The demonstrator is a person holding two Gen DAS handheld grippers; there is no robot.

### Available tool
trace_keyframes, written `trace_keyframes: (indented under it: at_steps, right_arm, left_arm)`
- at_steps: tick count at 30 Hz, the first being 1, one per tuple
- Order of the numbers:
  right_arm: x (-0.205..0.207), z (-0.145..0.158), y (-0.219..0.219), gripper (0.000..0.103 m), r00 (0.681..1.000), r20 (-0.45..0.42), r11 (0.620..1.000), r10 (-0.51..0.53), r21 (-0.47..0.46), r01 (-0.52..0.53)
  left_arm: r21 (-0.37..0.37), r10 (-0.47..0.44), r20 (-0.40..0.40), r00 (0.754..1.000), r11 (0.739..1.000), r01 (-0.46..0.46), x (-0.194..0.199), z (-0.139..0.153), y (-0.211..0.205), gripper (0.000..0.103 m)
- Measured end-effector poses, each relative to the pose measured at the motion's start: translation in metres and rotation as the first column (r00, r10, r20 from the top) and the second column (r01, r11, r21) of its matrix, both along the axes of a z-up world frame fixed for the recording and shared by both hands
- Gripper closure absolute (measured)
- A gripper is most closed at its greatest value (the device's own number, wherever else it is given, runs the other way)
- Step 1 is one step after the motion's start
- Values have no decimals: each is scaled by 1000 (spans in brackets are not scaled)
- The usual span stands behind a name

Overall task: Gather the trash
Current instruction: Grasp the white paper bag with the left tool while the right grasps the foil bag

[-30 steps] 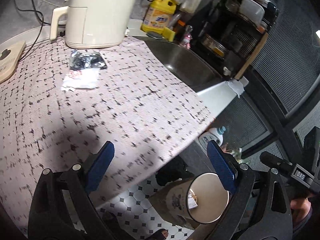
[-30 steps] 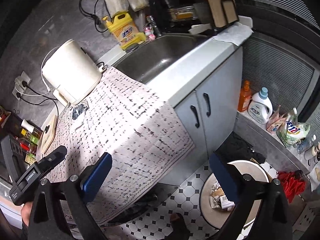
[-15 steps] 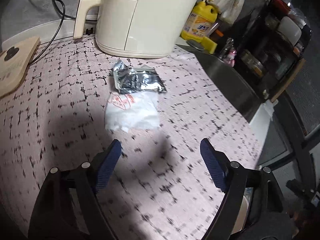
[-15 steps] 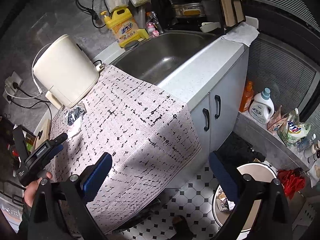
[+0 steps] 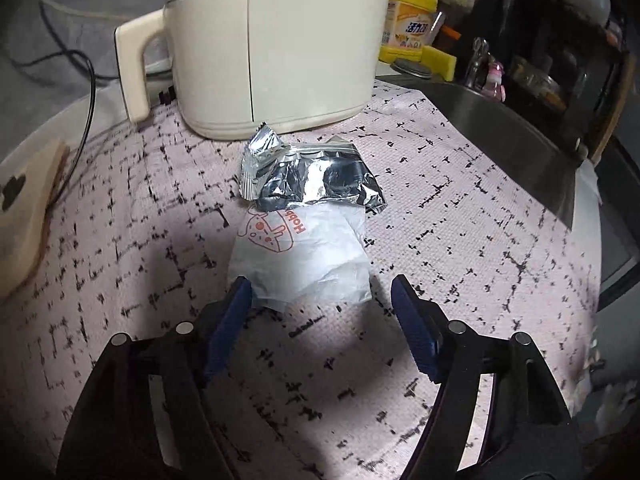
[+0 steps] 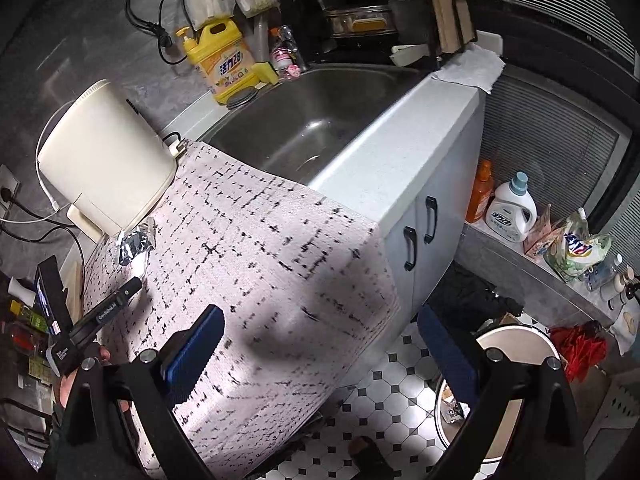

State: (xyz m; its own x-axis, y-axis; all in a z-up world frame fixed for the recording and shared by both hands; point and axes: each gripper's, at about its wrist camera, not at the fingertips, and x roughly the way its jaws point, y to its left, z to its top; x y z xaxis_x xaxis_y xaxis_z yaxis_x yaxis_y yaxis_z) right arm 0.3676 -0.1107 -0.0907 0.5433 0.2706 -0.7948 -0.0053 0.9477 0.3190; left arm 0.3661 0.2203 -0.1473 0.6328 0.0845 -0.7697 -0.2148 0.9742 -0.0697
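A crumpled white paper wrapper with a red logo (image 5: 304, 260) lies on the pink patterned cloth (image 5: 460, 240), with a silver foil bag (image 5: 312, 178) touching its far edge. My left gripper (image 5: 322, 292) is open, low over the cloth, its blue fingertips on either side of the wrapper's near edge. In the right wrist view the foil bag (image 6: 134, 242) shows beside the left gripper's body (image 6: 108, 308). My right gripper (image 6: 320, 320) is open and empty, high over the cloth's front edge. A round trash bin (image 6: 516, 336) with scraps stands on the floor below.
A cream air fryer (image 5: 272, 40) stands just behind the trash. A wooden board (image 5: 24, 216) lies left. A steel sink (image 6: 312, 128), yellow detergent jug (image 6: 226, 64) and dish rack are at the right. Bottles and bags sit on a low ledge (image 6: 532, 248).
My left gripper moved forward and down across the cloth from the bin side to the white wrapper, which now sits between its fingertips. My right gripper rose slightly and stayed open.
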Motion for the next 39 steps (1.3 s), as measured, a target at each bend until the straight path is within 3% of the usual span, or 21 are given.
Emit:
trace_keyframes:
  at_steps: [7, 9, 11, 13, 20, 27, 33, 39]
  right_arm:
    - [19, 1, 47, 8, 997, 12, 997, 73, -5, -73]
    - [24, -1, 59, 8, 996, 7, 996, 94, 1, -94]
    - [28, -2, 71, 8, 994, 5, 994, 113, 4, -113]
    - [31, -3, 84, 8, 990, 6, 990, 139, 5, -139]
    - [44, 0, 129, 8, 973, 26, 973, 230, 8, -230]
    - [59, -1, 180, 12, 943, 42, 943, 329, 41, -331]
    - [69, -10, 234, 26, 898, 22, 893, 440, 95, -440]
    - [68, -27, 295, 29, 833, -18, 824, 553, 156, -544]
  left_arm:
    - [24, -6, -20, 1000, 1000, 7, 4, -4, 15, 31]
    - [46, -23, -22, 999, 999, 24, 6, -4, 15, 38]
    - [80, -30, -23, 999, 996, 32, 7, -3, 15, 76]
    - [55, -22, -31, 999, 998, 24, 6, 0, 23, 100]
    - [-56, 19, 19, 1000, 998, -17, -28, 16, 64, 100]
    - [-106, 71, 56, 996, 992, -64, -62, 29, 96, 100]
    - [-135, 105, 62, 993, 986, -96, -97, 33, 115, 100]
    - [-164, 137, 26, 990, 978, -131, -128, 21, 125, 100]
